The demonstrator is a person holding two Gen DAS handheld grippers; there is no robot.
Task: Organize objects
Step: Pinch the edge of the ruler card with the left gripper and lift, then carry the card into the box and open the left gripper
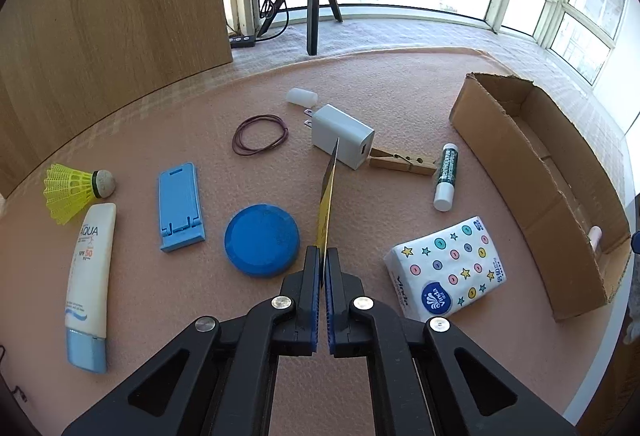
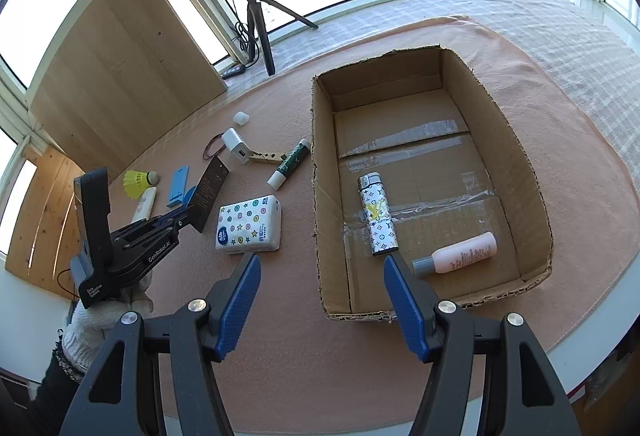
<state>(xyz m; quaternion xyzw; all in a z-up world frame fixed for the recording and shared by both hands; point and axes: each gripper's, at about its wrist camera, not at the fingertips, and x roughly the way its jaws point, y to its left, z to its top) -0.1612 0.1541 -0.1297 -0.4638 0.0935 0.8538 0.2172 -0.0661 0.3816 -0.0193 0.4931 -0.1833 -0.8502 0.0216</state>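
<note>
My left tool [image 1: 322, 256] is clamped flat on a thin card [image 1: 329, 195], yellow on one face and dark on the other, pinched by its near edge so most of it sticks out above the tabletop [image 1: 360, 95]. My right tool [image 2: 322, 268] hangs half open and empty, just before the near wall of the cardboard box [image 2: 516, 139]. The card belongs in that box, I judge, so I should keep the pinch firm, carry the card over the wall edge-first, and let go low so it lands flat beside the things already there.

In the box I count two things: one patterned lighter [image 2: 377, 213] and one pink bottle [image 2: 460, 254]. Loose on the tabletop I count one each: tissue pack [image 1: 446, 268], blue round lid [image 1: 262, 240], blue phone stand [image 1: 180, 205], sunscreen tube [image 1: 90, 276], shuttlecock [image 1: 72, 187], rubber band loop [image 1: 260, 133], white charger [image 1: 340, 135], wooden clothespin [image 1: 402, 161], lip balm stick [image 1: 446, 175], small white cap [image 1: 302, 97].
</note>
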